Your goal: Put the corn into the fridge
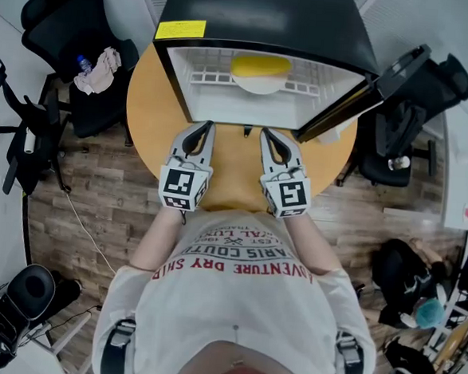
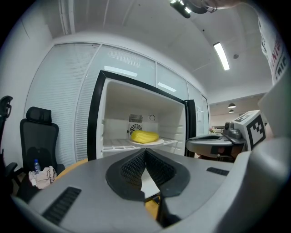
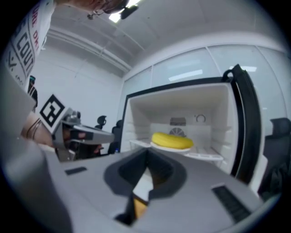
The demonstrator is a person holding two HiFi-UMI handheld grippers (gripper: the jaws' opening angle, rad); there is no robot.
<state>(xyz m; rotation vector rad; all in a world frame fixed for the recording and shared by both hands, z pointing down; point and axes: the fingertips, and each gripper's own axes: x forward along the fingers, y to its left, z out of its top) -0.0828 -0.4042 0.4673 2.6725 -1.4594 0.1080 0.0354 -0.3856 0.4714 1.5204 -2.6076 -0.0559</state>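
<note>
The yellow corn [image 1: 261, 65] lies on a white plate [image 1: 258, 83] on the wire shelf inside the small black fridge [image 1: 262, 16], whose door [image 1: 360, 91] stands open to the right. The left gripper view shows the corn [image 2: 144, 136] ahead, as does the right gripper view, corn [image 3: 172, 140]. Both grippers rest over the round wooden table [image 1: 147, 120] in front of the fridge. My left gripper [image 1: 208, 125] is shut and holds nothing. My right gripper [image 1: 265, 132] is shut and holds nothing.
A black office chair [image 1: 77, 35] with a cloth and a bottle stands at the back left. Another dark chair [image 1: 407, 114] stands right of the open door. Cables and gear lie on the wood floor [image 1: 82, 187] around the table.
</note>
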